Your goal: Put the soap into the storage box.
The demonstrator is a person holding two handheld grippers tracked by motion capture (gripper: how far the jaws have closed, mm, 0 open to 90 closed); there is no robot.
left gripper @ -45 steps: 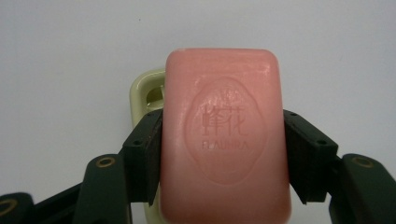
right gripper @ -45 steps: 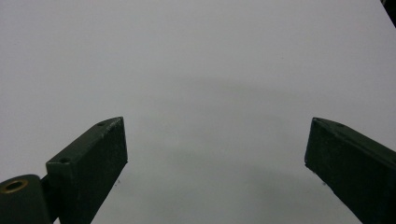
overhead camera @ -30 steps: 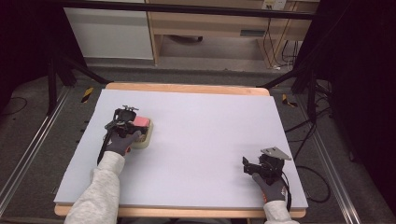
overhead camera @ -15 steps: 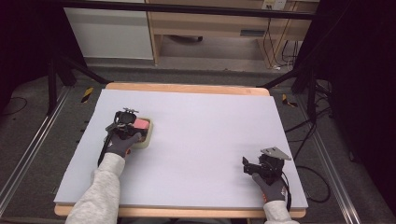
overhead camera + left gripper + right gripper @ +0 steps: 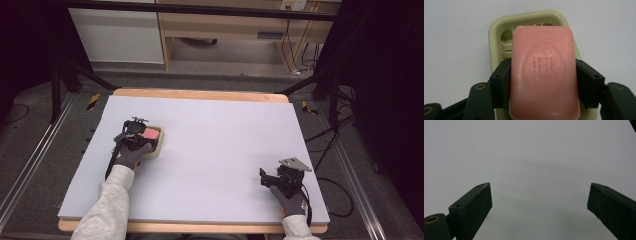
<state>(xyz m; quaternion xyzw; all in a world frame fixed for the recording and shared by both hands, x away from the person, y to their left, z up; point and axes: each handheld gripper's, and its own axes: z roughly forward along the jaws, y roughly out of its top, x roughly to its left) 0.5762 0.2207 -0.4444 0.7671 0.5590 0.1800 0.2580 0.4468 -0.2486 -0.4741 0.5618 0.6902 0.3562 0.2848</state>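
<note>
Over the pale green dish (image 5: 496, 27), the left gripper (image 5: 543, 82) clamps the pink soap (image 5: 544, 72), long axis twelve-to-six, near end cropped; the right gripper (image 5: 539, 210) gapes wide.

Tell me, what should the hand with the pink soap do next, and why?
Probably lift it straight up: the left gripper is shut on the pink soap bar, which seems to sit in the pale green soap dish.

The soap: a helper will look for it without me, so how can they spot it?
On the white table, look at the left side, where the left gripper clamps it. The soap is a pink bar stamped FLAUHRA, over a pale green dish.
</note>
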